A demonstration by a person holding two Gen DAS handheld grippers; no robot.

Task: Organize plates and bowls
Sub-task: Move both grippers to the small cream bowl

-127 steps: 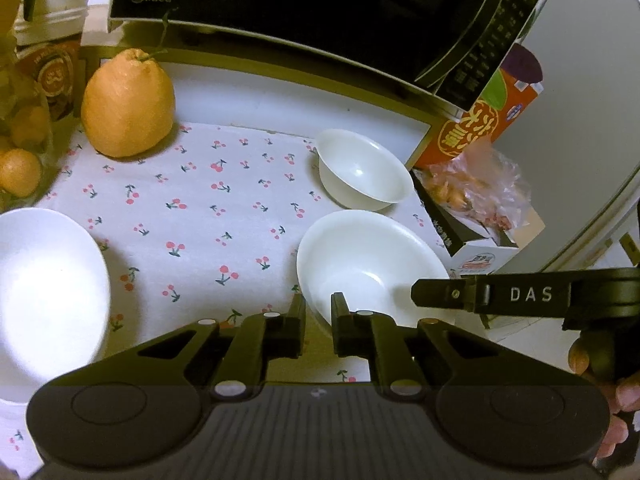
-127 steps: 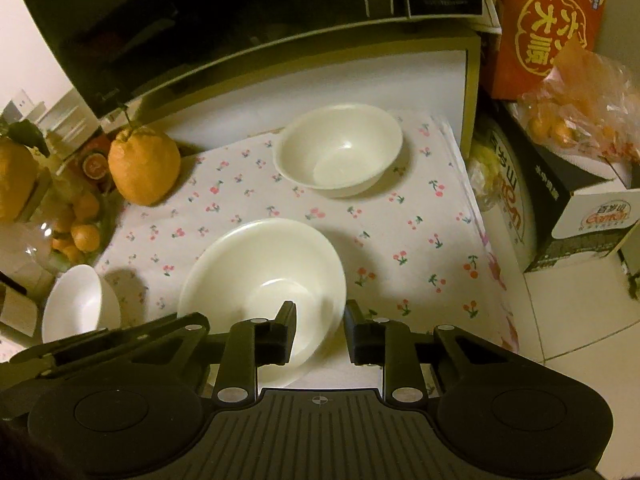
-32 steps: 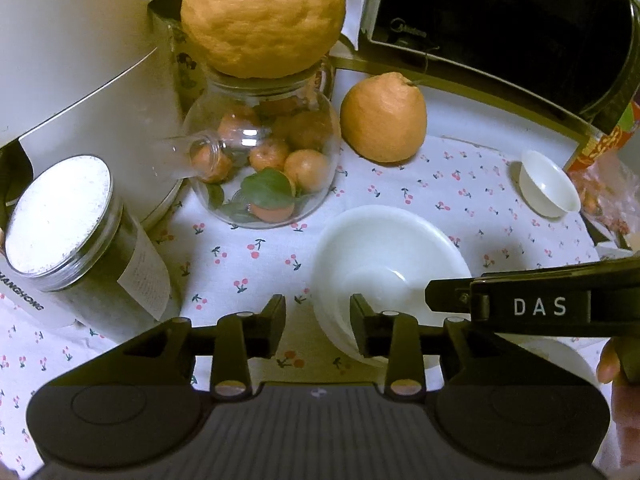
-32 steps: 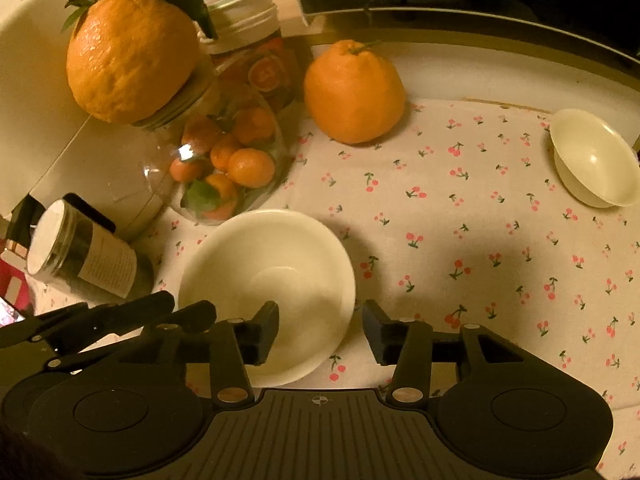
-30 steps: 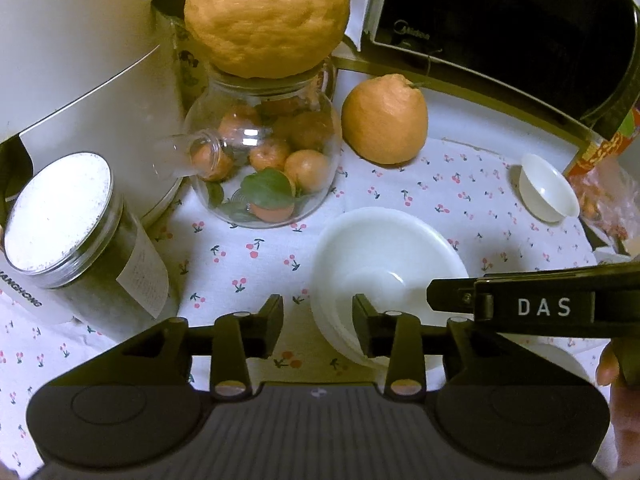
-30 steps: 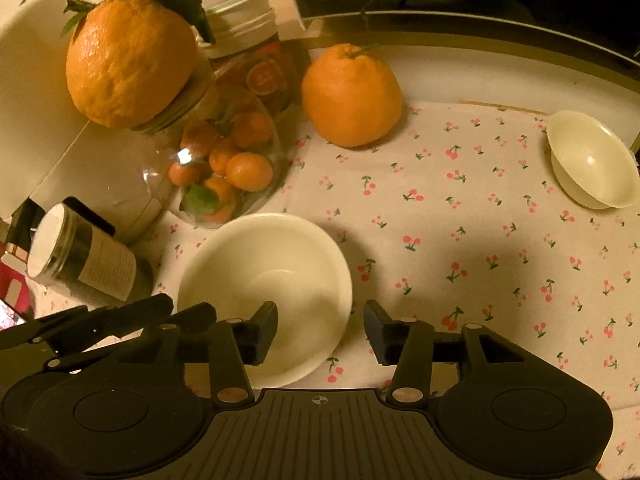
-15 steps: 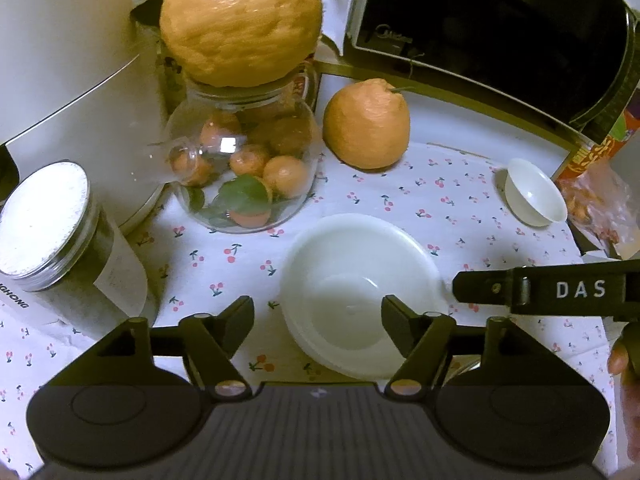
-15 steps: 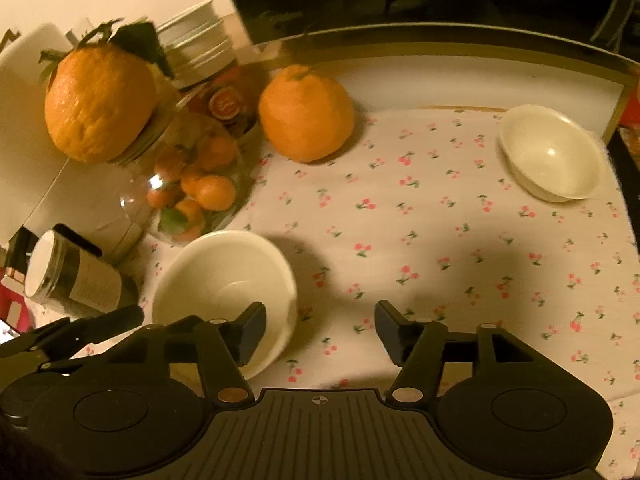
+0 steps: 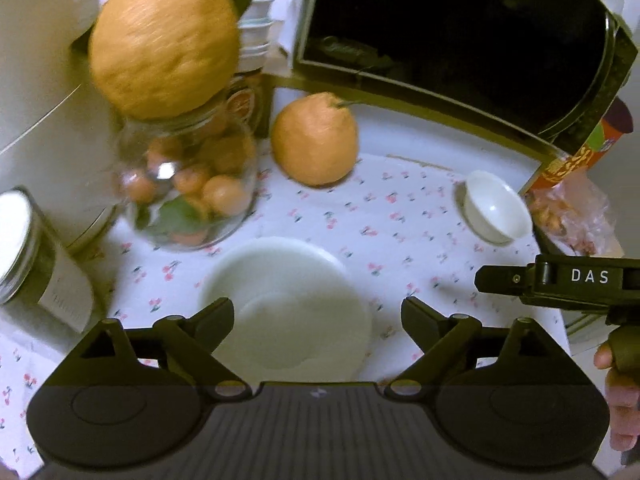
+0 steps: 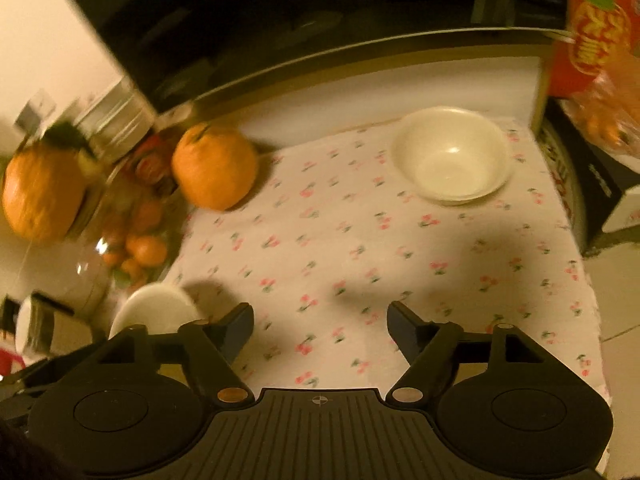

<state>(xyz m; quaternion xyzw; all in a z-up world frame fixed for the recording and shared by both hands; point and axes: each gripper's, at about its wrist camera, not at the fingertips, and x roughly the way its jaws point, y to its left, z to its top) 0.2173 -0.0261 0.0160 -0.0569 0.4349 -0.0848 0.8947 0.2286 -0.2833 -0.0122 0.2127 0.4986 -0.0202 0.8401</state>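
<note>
A stack of wide white bowls (image 9: 288,300) rests on the cherry-print cloth (image 9: 392,216) in front of the glass jar. My left gripper (image 9: 316,312) hovers over its near side, jaws opening, nothing pressed between them. A small white bowl (image 9: 494,210) sits at the far right by the red carton. In the right wrist view that small bowl (image 10: 452,164) lies ahead at upper right. My right gripper (image 10: 320,316) is opening over bare cloth and holds nothing. The stack's rim (image 10: 156,304) shows at its lower left. From the left wrist view, the right gripper's finger (image 9: 556,280) reaches in at the right.
A glass jar of small oranges (image 9: 188,184) with a big citrus (image 9: 164,40) on top stands at left, beside a lidded canister (image 9: 24,252). Another large citrus (image 9: 314,140) sits by the black microwave (image 9: 460,36). A red carton (image 10: 596,40) and bagged fruit (image 9: 572,212) border the right.
Both grippers widened and let go of the wide bowl, which now rests on the stack. The right gripper swung rightward toward the small bowl; the left drew back slightly.
</note>
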